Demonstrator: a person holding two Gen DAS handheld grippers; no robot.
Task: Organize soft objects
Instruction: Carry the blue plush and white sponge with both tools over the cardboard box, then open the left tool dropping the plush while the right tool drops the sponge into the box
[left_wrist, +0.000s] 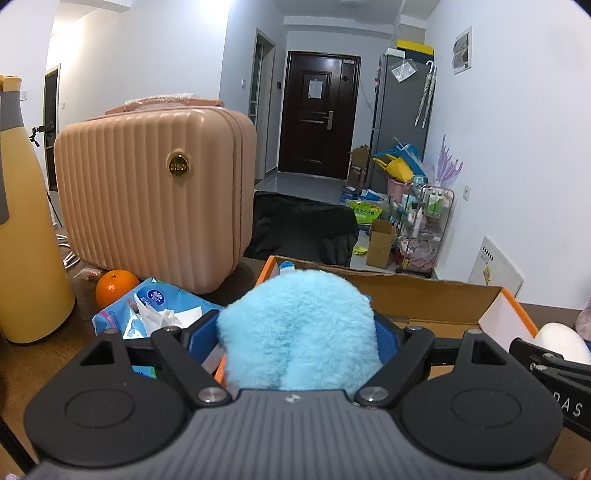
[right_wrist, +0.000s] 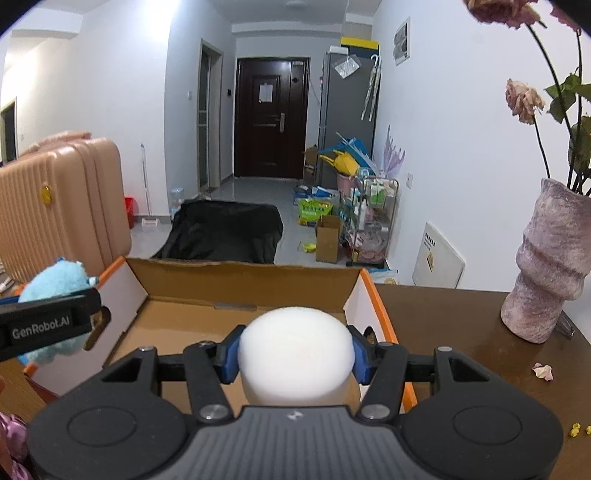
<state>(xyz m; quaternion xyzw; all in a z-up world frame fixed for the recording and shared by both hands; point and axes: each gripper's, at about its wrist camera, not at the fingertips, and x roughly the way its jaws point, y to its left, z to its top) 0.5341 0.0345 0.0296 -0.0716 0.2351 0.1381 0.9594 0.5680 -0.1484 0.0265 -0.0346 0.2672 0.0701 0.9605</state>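
Desk scene: left gripper (left_wrist: 295, 332) jaws clamped on blue plush (left_wrist: 299, 328), right gripper (right_wrist: 295, 350) on white ball (right_wrist: 295, 354); carry both over box (right_wrist: 243, 275), release low.

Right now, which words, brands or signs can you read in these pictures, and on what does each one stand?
"GenRobot.AI": side of the left gripper.
"DAS", cut off: side of the right gripper.
Gold badge on the suitcase: too small to read.
Tissue pack, notice on the door, green bag: print too blurred.
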